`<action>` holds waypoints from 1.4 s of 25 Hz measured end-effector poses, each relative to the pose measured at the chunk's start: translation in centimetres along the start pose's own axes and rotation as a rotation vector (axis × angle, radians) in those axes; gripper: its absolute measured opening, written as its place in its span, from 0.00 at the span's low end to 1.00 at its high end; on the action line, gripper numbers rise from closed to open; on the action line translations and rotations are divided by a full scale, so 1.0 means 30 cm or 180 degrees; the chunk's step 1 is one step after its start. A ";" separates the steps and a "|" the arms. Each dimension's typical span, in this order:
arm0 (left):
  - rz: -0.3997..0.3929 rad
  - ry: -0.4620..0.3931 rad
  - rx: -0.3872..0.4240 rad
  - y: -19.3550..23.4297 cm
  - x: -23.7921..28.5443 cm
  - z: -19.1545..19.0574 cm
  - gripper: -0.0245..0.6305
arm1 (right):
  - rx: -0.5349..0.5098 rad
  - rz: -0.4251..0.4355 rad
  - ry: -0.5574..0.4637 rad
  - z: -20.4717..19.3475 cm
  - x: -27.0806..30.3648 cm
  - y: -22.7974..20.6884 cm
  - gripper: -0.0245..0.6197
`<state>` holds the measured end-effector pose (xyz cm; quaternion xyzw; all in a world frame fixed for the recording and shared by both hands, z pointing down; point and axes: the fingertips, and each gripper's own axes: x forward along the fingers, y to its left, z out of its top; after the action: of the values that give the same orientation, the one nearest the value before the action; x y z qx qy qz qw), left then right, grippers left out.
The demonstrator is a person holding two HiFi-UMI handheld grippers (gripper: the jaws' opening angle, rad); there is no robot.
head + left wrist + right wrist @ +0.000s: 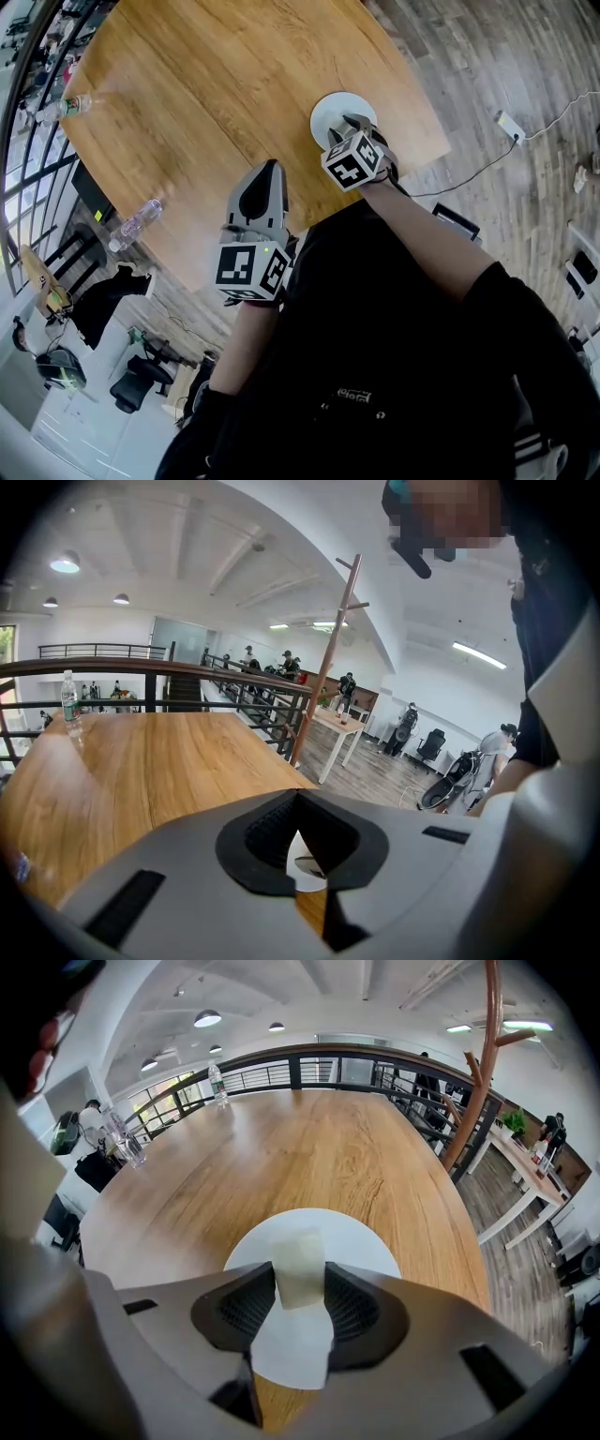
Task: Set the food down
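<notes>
A pale, cream-coloured block of food (298, 1267) is pinched between the black pads of my right gripper (300, 1277), which is shut on it. It hangs just above a round white plate (349, 1239) on the wooden table. In the head view the right gripper (354, 123) reaches over the plate (330, 111) near the table's near edge. My left gripper (270, 170) hovers to the left of the plate, its fingers brought together to a point and holding nothing. In the left gripper view its jaws (298, 801) meet at the tips, with a sliver of the plate (302, 864) seen past them.
The round wooden table (216, 84) carries a plastic water bottle (66, 107) at its far left and another (136, 223) at the left edge. A black railing (309, 1058) runs behind it. A cable and power strip (511, 127) lie on the plank floor.
</notes>
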<state>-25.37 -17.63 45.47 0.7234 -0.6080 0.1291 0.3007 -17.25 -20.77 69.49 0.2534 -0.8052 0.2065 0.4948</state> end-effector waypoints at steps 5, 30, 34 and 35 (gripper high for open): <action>-0.0003 -0.0007 -0.0002 0.000 0.001 -0.001 0.05 | -0.0068 -0.0034 0.0035 0.001 0.009 -0.003 0.31; 0.0095 -0.0297 0.0130 -0.023 -0.046 0.128 0.04 | 0.0046 -0.0069 -0.0629 0.222 -0.200 -0.029 0.38; 0.0094 -0.0454 0.0268 -0.037 -0.084 0.217 0.04 | 0.0204 -0.0018 -0.1047 0.368 -0.344 -0.032 0.36; 0.0085 -0.0483 0.0299 -0.042 -0.093 0.233 0.05 | 0.0244 0.0064 -0.1157 0.402 -0.387 -0.019 0.34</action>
<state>-26.06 -19.43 38.09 0.7363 -0.6318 0.1063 0.2178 -20.82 -25.88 53.94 0.2972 -0.8753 0.1928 0.3290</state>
